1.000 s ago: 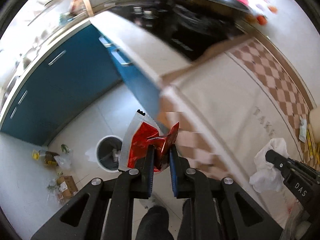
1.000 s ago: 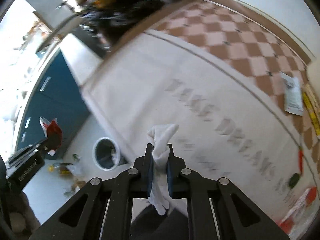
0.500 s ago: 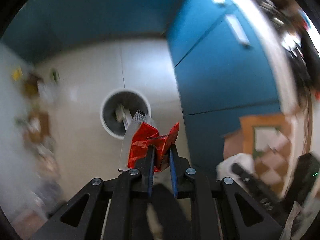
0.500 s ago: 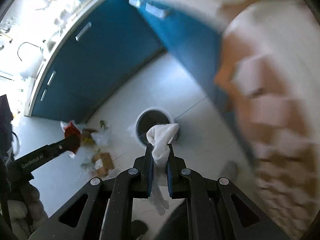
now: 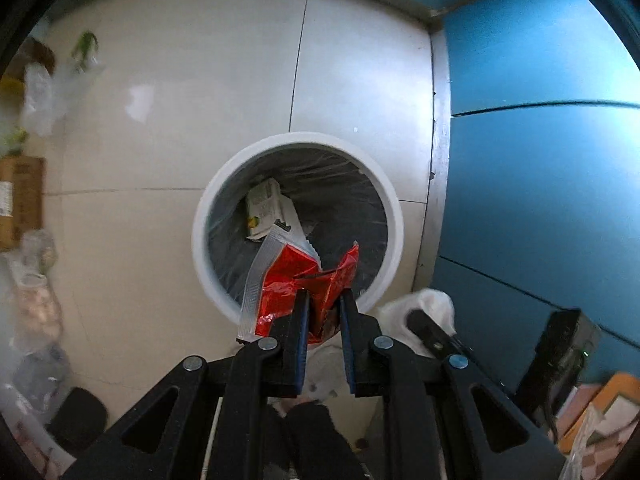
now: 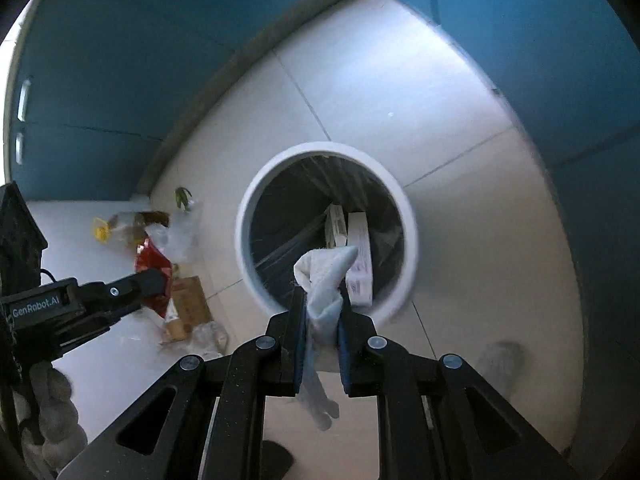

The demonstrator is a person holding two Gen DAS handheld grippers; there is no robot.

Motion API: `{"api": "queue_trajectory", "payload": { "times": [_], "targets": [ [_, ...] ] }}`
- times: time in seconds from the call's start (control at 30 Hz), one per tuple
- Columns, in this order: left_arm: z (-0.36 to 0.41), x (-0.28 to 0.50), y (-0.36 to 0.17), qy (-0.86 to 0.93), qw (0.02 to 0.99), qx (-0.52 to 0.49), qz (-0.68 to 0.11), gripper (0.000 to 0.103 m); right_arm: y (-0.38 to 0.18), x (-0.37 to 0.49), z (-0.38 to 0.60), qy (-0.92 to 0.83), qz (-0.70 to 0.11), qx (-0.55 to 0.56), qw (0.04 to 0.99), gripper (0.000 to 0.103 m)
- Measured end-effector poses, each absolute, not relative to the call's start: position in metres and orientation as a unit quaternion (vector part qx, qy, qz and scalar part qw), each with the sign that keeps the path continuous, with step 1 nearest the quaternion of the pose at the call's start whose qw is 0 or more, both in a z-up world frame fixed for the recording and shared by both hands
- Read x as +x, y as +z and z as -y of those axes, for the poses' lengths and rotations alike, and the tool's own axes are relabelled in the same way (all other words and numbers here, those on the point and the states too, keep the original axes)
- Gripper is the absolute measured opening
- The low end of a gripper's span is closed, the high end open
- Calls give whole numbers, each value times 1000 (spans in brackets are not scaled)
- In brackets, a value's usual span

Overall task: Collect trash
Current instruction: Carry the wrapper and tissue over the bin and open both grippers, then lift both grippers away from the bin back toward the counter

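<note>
The left gripper (image 5: 323,300) is clamped on a crinkled red foil wrapper with a silver edge (image 5: 288,276). The wrapper sticks up past the fingertips, and its silver strip hangs down on the left side of the gripper.

The right gripper (image 6: 322,300) is clamped on a crumpled white tissue (image 6: 324,276). One end puffs out past the fingertips and a thin tail hangs down between the fingers.

Just ahead of both grippers, on the pale tiled floor (image 5: 160,120), stands a round white trash bin with a clear plastic liner (image 6: 248,216). Inside it lie flat white paper packets (image 5: 266,208) with small print too blurry to read.

In the right wrist view, the side of the left gripper reads "GenRobot.AI". Beyond it on the floor lie a brown cardboard box (image 6: 190,298) and crumpled clear plastic bags (image 6: 180,228). Blue cabinet doors (image 5: 540,160) stand to the right of the bin.
</note>
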State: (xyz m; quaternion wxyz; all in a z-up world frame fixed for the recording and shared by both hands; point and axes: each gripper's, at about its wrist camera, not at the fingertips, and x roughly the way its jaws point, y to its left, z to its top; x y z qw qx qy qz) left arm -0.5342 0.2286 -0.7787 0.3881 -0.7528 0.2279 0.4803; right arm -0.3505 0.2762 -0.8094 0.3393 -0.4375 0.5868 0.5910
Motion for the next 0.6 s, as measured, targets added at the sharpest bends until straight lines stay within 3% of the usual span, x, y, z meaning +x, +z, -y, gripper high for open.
{"api": "queue_trajectory", "payload": {
  "times": [0.03,0.1,0.13,0.17,0.3,0.37,0.43,0.6],
  "targets": [
    [-228,-538,-789,478,381,-759,-224,16,-828,-359,-283,589,-582,-446,339,21],
    [-229,-544,-802,485,372,-760,-224,37,-852,-372,-290,585,-574,-467,333,38],
    [-228,-547,-806,492,369,-754,-231,66,-863,-377,-294,581,-569,-478,332,51],
    [-227,-549,-806,499,369,-749,-232,84,-871,-381,-297,581,-567,-483,328,62],
    [-216,-554,-801,526,362,-726,-256,90,-880,-387,-299,588,-535,-508,332,78],
    [-208,-552,-789,561,345,-683,-315,100,-881,-386,-301,588,-518,-519,340,94],
    [-199,-549,-779,590,335,-644,-352,100,-873,-382,-300,584,-486,-544,356,101],
    [-173,-544,-739,625,319,-608,-371,100,-838,-377,-292,586,-414,-580,387,101]
  ]
}}
